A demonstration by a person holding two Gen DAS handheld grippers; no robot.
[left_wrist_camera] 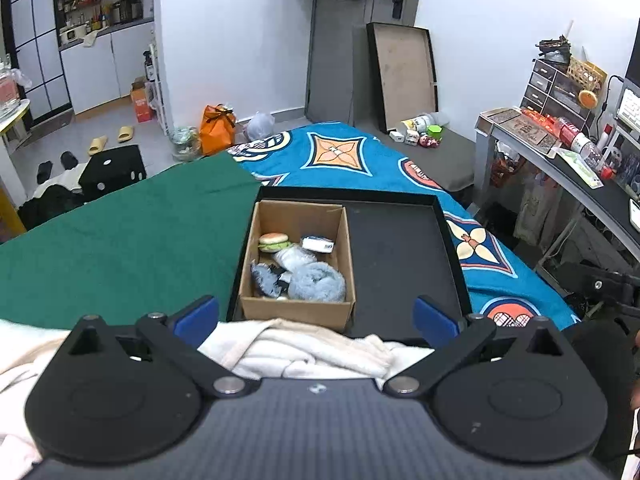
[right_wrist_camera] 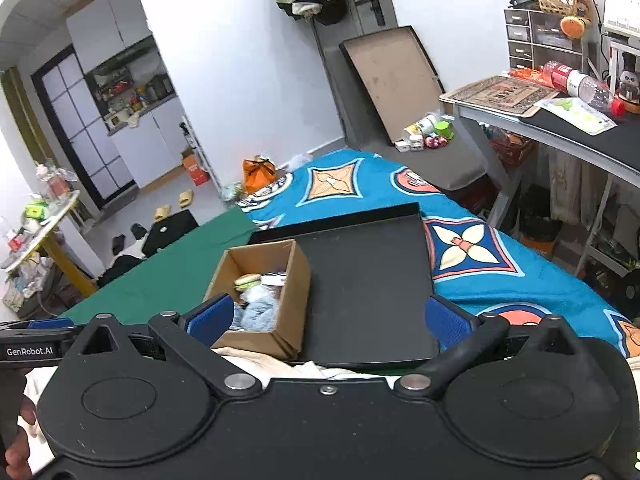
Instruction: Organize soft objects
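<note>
A cardboard box [left_wrist_camera: 296, 312] [right_wrist_camera: 296, 280] stands in the left part of a black tray [left_wrist_camera: 400, 256] [right_wrist_camera: 368, 280] on the bed. Inside lie a plush burger [left_wrist_camera: 274, 242] [right_wrist_camera: 248, 280], a fluffy blue-grey soft toy [left_wrist_camera: 316, 286] [right_wrist_camera: 256, 314], a clear bag and a small white packet [left_wrist_camera: 318, 245]. A cream-white towel [left_wrist_camera: 304, 350] [right_wrist_camera: 280, 366] is bunched just in front of the box. My left gripper [left_wrist_camera: 316, 316] hangs open above the towel, holding nothing. My right gripper [right_wrist_camera: 330, 320] is open too, over the tray's near edge.
A green cloth [left_wrist_camera: 120, 236] covers the bed's left, a blue patterned blanket [left_wrist_camera: 360, 160] its right. A cluttered desk [left_wrist_camera: 580, 160] stands at the right. A second dark tray [left_wrist_camera: 404, 76] leans on the far wall. Bags and slippers lie on the floor.
</note>
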